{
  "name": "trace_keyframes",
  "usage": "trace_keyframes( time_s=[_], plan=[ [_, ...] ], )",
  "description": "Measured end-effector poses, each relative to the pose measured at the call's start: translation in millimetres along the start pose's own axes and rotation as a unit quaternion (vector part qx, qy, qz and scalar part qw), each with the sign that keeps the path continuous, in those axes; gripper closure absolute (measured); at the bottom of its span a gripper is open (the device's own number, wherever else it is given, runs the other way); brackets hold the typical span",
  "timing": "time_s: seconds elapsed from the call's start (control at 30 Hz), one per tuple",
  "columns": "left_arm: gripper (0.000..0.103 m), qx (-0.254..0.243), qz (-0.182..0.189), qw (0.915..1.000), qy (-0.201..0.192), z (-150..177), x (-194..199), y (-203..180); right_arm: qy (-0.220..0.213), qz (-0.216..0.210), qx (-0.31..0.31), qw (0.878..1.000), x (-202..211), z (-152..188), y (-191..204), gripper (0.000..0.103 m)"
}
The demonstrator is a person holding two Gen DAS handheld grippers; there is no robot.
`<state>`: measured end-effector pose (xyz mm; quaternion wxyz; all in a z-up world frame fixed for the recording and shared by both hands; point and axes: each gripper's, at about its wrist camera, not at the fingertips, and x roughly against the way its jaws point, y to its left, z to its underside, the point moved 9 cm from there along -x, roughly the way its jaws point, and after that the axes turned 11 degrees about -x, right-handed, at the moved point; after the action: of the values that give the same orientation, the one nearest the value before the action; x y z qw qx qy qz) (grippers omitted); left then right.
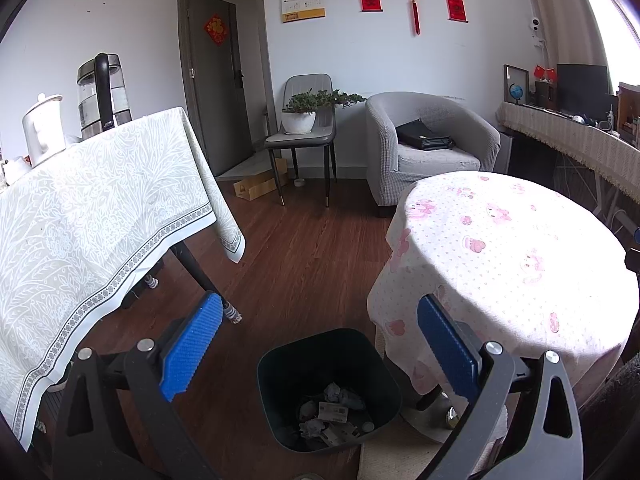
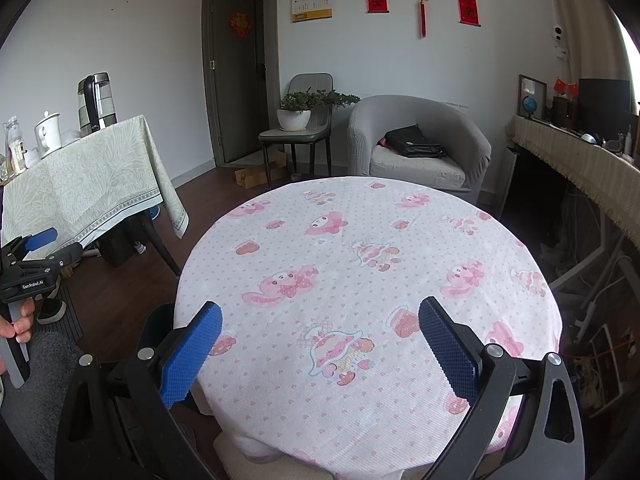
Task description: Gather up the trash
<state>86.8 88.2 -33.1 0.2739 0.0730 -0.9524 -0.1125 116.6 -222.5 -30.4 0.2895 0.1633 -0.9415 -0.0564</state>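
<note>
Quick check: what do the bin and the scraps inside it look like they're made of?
The bin looks like dark moulded plastic: smooth, slightly glossy walls with rounded corners. The scraps look like crumpled paper or tissue, pale and creased, plus a printed slip, probably paper or thin card. What the small round piece is made of cannot be told.

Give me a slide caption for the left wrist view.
Open left gripper hovers above a dark trash bin holding crumpled paper.

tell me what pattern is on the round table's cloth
White cloth with small pink dots and pink cartoon animals, clearest in the right wrist view.
</note>
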Motion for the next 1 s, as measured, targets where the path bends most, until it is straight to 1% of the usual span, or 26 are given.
trace_keyframes(
  time_s=[1.0],
  plan=[
    [0.003,0.000,0.000,1.0000,0.000,0.3,-0.1,0.0,0.002,0.002,0.003,1.000,-0.3,0.6,-0.6,0.004]
  ],
)
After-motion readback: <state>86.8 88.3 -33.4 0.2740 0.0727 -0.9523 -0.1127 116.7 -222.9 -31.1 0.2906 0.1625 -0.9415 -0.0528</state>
